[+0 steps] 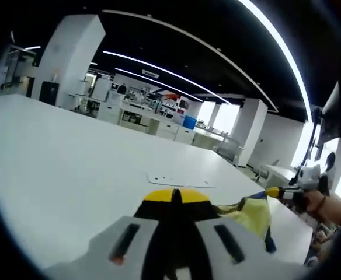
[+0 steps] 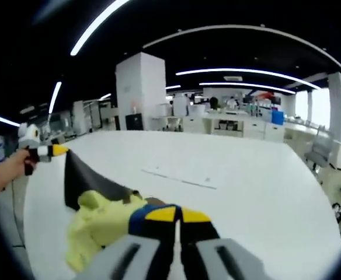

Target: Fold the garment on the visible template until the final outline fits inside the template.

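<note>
Yellow garment (image 2: 103,224) bunched, half hidden behind right tongs (image 2: 175,217).

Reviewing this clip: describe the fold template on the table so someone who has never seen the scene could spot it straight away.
Start from the big white table. Near its middle, beyond the yellow and dark garment stretched between the right gripper and the left gripper, lies the template, a thin flat outline. It is the one marking on the bare tabletop, pale and almost table-coloured.
</note>
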The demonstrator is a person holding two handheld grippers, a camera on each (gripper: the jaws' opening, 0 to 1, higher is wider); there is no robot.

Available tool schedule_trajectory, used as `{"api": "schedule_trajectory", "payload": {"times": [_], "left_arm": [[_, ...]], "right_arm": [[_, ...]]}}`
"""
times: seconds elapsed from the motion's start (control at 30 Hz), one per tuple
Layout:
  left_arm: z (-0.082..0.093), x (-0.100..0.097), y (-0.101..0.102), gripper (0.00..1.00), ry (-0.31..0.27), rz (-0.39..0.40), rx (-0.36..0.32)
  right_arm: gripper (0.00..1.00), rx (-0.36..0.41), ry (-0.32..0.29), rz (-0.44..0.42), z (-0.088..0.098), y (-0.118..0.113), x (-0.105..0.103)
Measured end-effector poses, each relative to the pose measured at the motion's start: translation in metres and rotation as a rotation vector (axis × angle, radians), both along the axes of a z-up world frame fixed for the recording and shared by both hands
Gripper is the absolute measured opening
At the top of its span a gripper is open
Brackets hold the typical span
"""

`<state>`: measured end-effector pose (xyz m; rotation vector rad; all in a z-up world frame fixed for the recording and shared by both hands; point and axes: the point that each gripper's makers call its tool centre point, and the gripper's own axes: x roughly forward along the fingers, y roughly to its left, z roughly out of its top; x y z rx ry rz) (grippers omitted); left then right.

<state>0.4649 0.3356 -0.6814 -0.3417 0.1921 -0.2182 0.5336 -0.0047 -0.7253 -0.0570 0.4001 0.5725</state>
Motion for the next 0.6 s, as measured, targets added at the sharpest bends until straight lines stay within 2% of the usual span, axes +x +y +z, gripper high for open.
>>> {"api": "schedule_trajectory", "payload": {"times": [0.17, 0.33, 0.43, 0.5, 0.57, 0.6], "left_arm": [[-0.011, 0.013, 0.018, 0.0, 0.022, 0.041, 0.006], [-0.037, 0.018, 0.026, 0.0, 0.085, 0.074, -0.004], [-0.051, 0.025, 0.033, 0.0, 0.112, 0.094, -0.004], [-0.058, 0.028, 0.041, 0.0, 0.122, 0.12, 0.008], [-0.065, 0.031, 0.046, 0.0, 0.137, 0.132, 0.03], [-0.069, 0.032, 0.046, 0.0, 0.146, 0.136, 0.025]], "right_arm": [[0.0, -0.031, 0.026, -0.033, -0.011, 0.0, 0.024], [0.0, -0.052, 0.037, -0.036, -0.021, 0.008, 0.045], [0.0, -0.039, 0.062, -0.063, -0.034, 0.01, 0.056], [0.0, -0.044, 0.057, -0.092, -0.041, 0.008, 0.07], [0.0, -0.027, 0.077, -0.122, -0.043, 0.005, 0.064], [0.0, -0.029, 0.073, -0.114, -0.044, 0.007, 0.067]]}}
